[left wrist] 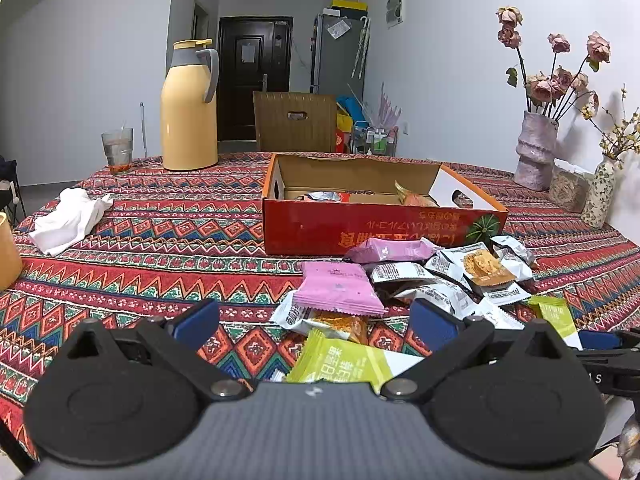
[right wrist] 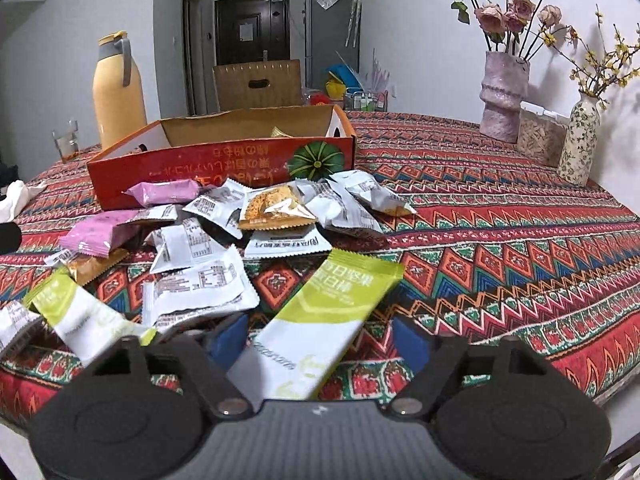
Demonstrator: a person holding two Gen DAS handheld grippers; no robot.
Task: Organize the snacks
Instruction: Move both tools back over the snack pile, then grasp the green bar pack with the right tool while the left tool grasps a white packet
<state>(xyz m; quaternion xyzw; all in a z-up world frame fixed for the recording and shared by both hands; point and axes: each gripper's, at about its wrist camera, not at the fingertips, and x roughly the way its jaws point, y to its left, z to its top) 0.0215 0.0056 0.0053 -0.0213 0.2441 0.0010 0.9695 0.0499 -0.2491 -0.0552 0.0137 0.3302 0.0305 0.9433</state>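
Observation:
A pile of snack packets [left wrist: 436, 276] in white, pink and orange lies on the patterned tablecloth in front of an open red cardboard box [left wrist: 360, 228] that holds a few packets. My left gripper [left wrist: 316, 326] is open just above the cloth, with a green-and-white bar [left wrist: 340, 364] and a pink packet [left wrist: 338, 288] ahead between its blue pads. In the right wrist view my right gripper [right wrist: 318, 342] is open around another green-and-white bar [right wrist: 328, 312]. That bar lies lengthwise between the fingers, with a gap on each side. The box [right wrist: 220, 164] stands behind the pile [right wrist: 224, 224].
A yellow thermos jug [left wrist: 188, 112], a glass [left wrist: 117, 150] and a crumpled white cloth [left wrist: 68, 216] occupy the table's left and back. At the right stand a pink vase of dried roses [left wrist: 534, 152], a clear jar [left wrist: 568, 190] and a small flowered vase [left wrist: 598, 196].

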